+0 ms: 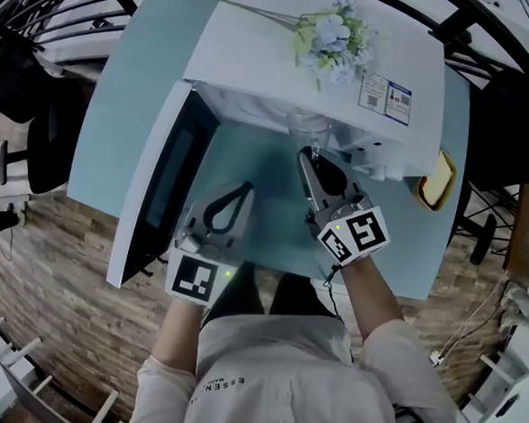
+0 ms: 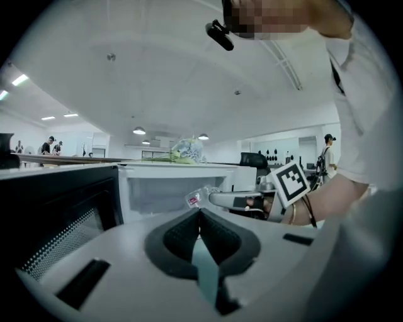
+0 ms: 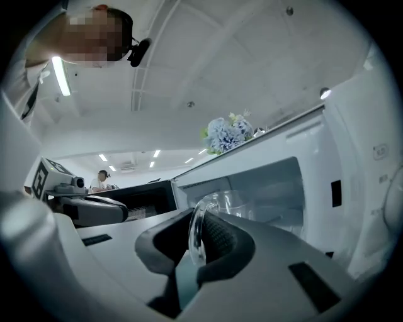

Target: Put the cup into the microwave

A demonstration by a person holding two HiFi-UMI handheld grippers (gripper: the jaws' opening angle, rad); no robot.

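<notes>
Two grippers face the open microwave: the right gripper pinches the clear cup in its fingers at the mouth, twelve o'clock; the left gripper, fingers together, is empty. Next, likely: ease it inside, release.

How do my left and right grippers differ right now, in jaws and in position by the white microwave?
The left gripper has its jaws shut on nothing; the right gripper pinches the wall of the clear glass cup. The right gripper is up at the white microwave's opening; the left gripper sits further back, beside the open door. Both point toward the cavity.
</notes>
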